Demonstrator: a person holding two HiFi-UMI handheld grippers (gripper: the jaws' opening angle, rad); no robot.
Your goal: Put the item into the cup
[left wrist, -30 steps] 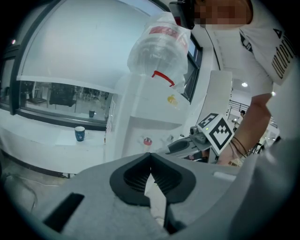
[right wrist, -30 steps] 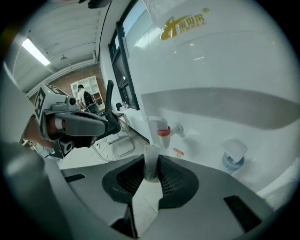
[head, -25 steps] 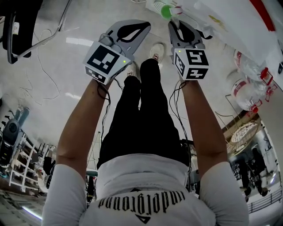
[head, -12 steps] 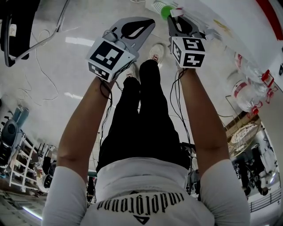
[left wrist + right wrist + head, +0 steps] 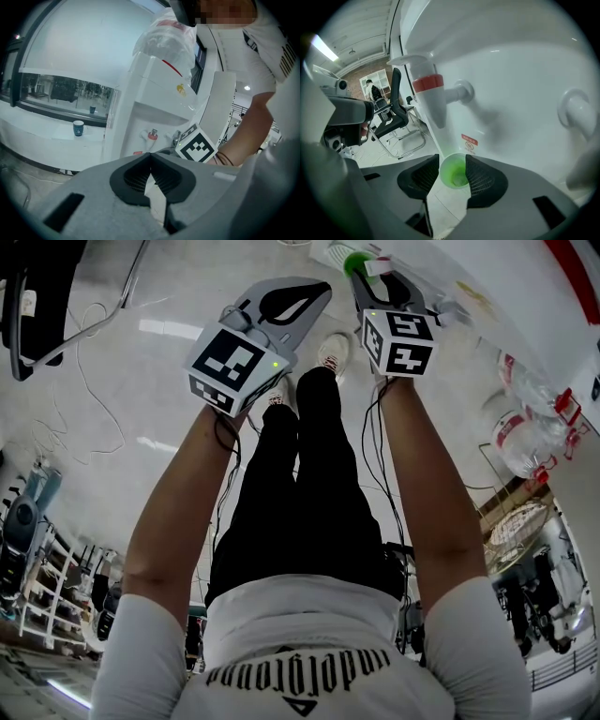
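The right hand-held gripper (image 5: pixel 453 164) is opening its jaws, where a moment ago they stood steady and narrower. The green cup (image 5: pixel 453 174) sits upright between them, its mouth facing up, and both dark ribbed pads (image 5: pixel 480 180) lie right against its sides, so the cup looks held rather than dropped. Below it only pale floor shows through the gap, so nothing appears to support the cup apart from the jaws, and a wider opening here risks letting it slip. Directly above the cup hangs the tap (image 5: pixel 427 93) with a red collar, which belongs to the white water dispenser (image 5: pixel 511 70); a small red label (image 5: pixel 469 140) sits on the dispenser wall just behind the rim. Over the last second the head view shows the right marker cube (image 5: pixel 398 341) creeping forward toward the dispenser, bringing the cup closer under the spout. Whatever is meant to go into the cup probably comes from this tap, and I cannot tell whether anything is in it yet. The left hand-held gripper (image 5: pixel 151 157) plays no part: its jaws are together at the tips with nothing between them, and it is held up beside the right one, clear of the dispenser.
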